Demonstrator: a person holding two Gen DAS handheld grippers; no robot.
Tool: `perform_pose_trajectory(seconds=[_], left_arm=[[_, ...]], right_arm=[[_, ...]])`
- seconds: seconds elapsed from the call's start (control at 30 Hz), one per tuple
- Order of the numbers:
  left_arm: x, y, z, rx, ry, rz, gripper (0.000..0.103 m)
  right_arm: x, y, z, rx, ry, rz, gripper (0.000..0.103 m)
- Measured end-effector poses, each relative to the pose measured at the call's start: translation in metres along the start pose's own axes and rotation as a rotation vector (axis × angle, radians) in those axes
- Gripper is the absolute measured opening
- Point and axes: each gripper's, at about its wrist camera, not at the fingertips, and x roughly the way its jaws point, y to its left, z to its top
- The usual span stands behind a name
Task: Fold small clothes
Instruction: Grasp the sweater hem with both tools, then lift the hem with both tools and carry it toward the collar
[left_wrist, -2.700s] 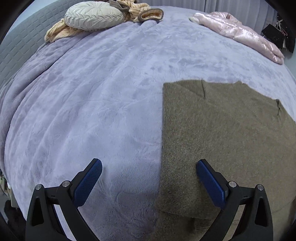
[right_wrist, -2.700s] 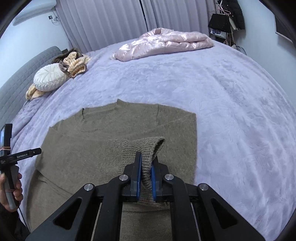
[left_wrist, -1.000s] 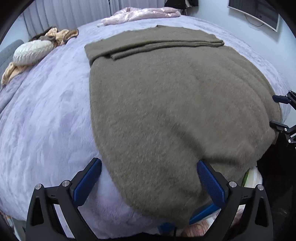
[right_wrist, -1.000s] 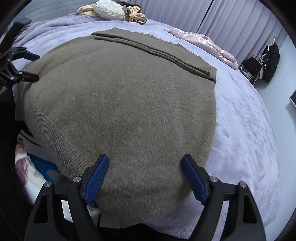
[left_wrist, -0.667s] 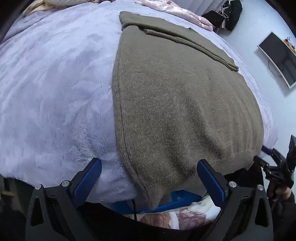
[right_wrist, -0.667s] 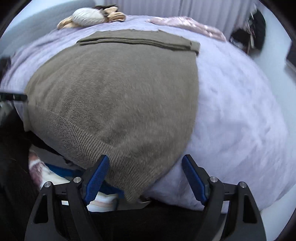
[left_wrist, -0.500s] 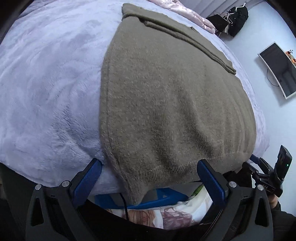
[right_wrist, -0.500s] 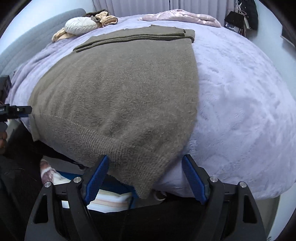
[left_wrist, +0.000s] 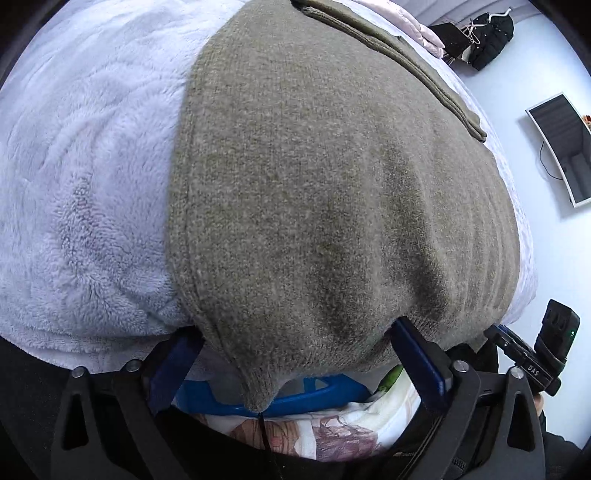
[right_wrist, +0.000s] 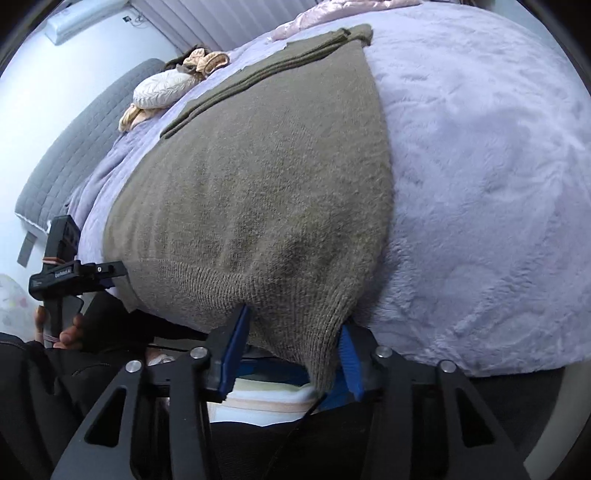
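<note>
Left wrist view: the left gripper (left_wrist: 295, 354) has its blue pads spread wide and closing, straddling the near-left hem corner of the olive-brown knit sweater (left_wrist: 325, 192); the pads do not yet press the cloth, which droops between them over the bed edge. Right wrist view: the right gripper (right_wrist: 291, 347) is closing around the sweater's other hem corner (right_wrist: 258, 206), ribbed knit bunched between the pads, though whether they already pinch it I cannot tell. The sweater lies flat on the lilac plush blanket (right_wrist: 480, 184), hem overhanging the near edge, sleeves folded across the far end. Beyond it lie a cream round pillow (right_wrist: 162, 88) and a pink satin garment (right_wrist: 332, 11). A wall-mounted screen (left_wrist: 565, 147) is at the right
</note>
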Motion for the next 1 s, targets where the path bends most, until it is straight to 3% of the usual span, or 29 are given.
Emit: perform_pose_trajectory(seconds=[0.13, 0.2, 0.27, 0.3, 0.33, 0.4, 0.43, 0.47, 0.63, 0.8, 1.0], left_arm=[[-0.007, 0.016, -0.003, -0.056, -0.006, -0.066, 0.091], [-0.005, 0.019, -0.003, -0.071, -0.005, -0.063, 0.084], [-0.005, 0.017, -0.003, -0.066, 0.008, -0.066, 0.066], [-0.004, 0.014, -0.003, -0.056, 0.021, -0.081, 0.046], [-0.005, 0.011, -0.004, -0.045, 0.032, -0.09, 0.027], [-0.008, 0.001, -0.006, -0.009, 0.035, -0.079, 0.014], [-0.011, -0.005, -0.008, 0.013, 0.027, -0.057, 0.014], [-0.014, -0.009, -0.01, 0.037, 0.02, -0.039, 0.014], [-0.029, -0.02, -0.015, 0.113, -0.015, -0.03, 0.012], [-0.049, -0.028, -0.02, 0.191, -0.082, -0.024, 0.011], [-0.082, -0.045, -0.023, 0.329, -0.201, 0.051, 0.011]], right_arm=[[0.007, 0.01, 0.005, -0.071, 0.034, -0.01, 0.045], [0.012, 0.008, 0.008, -0.05, 0.041, -0.006, 0.045], [0.015, 0.004, 0.01, -0.029, 0.042, 0.011, 0.045], [0.016, 0.004, 0.01, -0.03, 0.044, 0.015, 0.045], [0.015, 0.005, 0.009, -0.039, 0.045, 0.007, 0.038], [0.014, 0.009, 0.009, -0.048, 0.05, 0.011, 0.016], [0.013, 0.009, 0.008, -0.046, 0.047, 0.023, 0.009], [0.01, 0.011, 0.007, -0.049, 0.038, 0.027, 0.008], [-0.006, 0.022, 0.006, -0.095, -0.004, 0.047, 0.007], [-0.042, 0.04, 0.014, -0.178, -0.107, 0.09, 0.007], [-0.065, 0.058, 0.033, -0.222, -0.198, 0.076, 0.007]])
